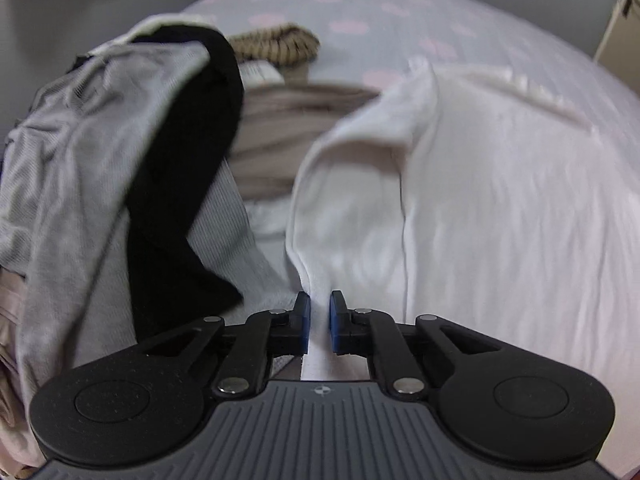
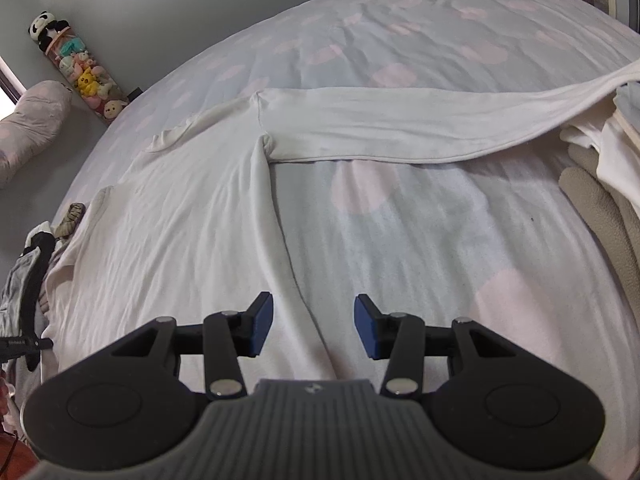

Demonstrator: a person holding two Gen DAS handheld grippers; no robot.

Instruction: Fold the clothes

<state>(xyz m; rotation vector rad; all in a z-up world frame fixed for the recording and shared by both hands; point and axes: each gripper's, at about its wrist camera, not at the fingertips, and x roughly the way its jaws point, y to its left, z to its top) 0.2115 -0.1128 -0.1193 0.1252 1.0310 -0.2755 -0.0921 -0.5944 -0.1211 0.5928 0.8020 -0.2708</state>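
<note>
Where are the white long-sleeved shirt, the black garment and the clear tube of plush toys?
White long-sleeved shirt [image 2: 168,216]: right wrist view, on its flat body.
Black garment [image 1: 188,152]: left wrist view, mid-strip over the grey clothes.
Clear tube of plush toys [image 2: 86,74]: right wrist view, mid-tube.

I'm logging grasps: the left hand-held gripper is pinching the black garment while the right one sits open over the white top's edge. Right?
Not quite. The left wrist view shows the left hand-held gripper pinching the white top, not the black garment beside it. The right hand-held gripper is indeed open over the top's edge.
</note>
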